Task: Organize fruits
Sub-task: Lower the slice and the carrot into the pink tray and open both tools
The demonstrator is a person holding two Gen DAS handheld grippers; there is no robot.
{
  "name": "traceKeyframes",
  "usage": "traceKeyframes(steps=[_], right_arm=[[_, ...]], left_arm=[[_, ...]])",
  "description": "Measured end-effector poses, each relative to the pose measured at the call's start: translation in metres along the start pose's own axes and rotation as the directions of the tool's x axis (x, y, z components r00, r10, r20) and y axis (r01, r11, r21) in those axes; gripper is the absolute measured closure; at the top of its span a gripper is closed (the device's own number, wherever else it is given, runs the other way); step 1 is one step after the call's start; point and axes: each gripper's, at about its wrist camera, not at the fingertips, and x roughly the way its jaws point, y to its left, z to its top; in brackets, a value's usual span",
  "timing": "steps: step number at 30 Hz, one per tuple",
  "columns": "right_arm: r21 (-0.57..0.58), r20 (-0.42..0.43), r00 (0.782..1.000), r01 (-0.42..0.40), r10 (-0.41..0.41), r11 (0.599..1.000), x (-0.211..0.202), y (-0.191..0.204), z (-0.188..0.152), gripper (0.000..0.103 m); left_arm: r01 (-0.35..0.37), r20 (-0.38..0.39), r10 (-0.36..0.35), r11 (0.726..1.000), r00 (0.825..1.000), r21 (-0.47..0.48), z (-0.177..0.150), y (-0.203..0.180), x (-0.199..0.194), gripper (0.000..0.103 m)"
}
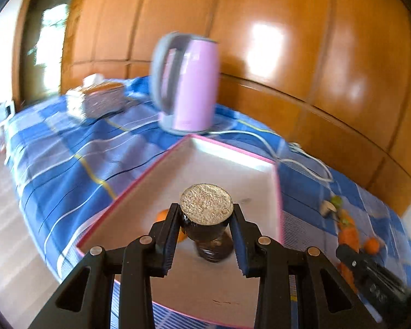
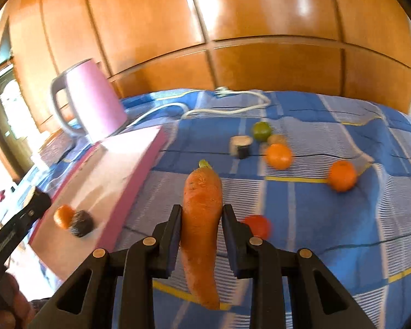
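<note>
Gripping a dark cylinder-shaped piece point(image 1: 205, 213) with a pale cut face, your left gripper point(image 1: 205, 219) hangs over the near end of the pink box point(image 1: 276, 192), directly above an orange point(image 1: 163, 215) and another dark piece point(image 1: 215, 250) lying on its floor; a short drop looks like all that is left there. Your right gripper point(image 2: 201, 230) is clamped on a carrot point(image 2: 202, 219) whose long axis runs straight away from you, leafy end far. The box point(image 2: 139, 181) lies to that gripper's left, so the carrot must travel leftward, over the wall. Beyond the carrot, on the blue cloth point(image 2: 342, 219), wait a red fruit point(image 2: 257, 226), two oranges point(image 2: 278, 156), a lime point(image 2: 261, 131) and one more cut piece point(image 2: 241, 145), all nearer your right hand.
</note>
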Motion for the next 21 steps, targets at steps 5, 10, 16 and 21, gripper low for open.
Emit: traceKeyframes(steps=[5,10,16,21], right_arm=[[-0.059,-0.015,0.995,-0.102,0.102,0.993,0.009,0.04,0.011,0.074],[-0.1,-0.052,0.982,-0.185,0.18,0.978,0.024,0.075,0.018,0.074],[-0.1,-0.13,0.96,-0.26,0.246,0.961,0.047,0.092,0.021,0.072],[-0.098,-0.124,0.96,-0.263,0.25,0.96,0.044,0.093,0.024,0.072]], left_arm=[[-0.049,-0.017,0.048,0.996,0.999,-0.08,0.002,0.016,0.009,0.067],[-0.069,-0.009,0.068,0.993,0.998,-0.098,0.001,0.019,0.011,0.065],[-0.094,-0.021,0.091,0.984,0.996,-0.153,0.002,0.028,0.015,0.048],[-0.096,-0.03,0.093,0.982,0.995,-0.165,0.001,0.03,0.017,0.043]])
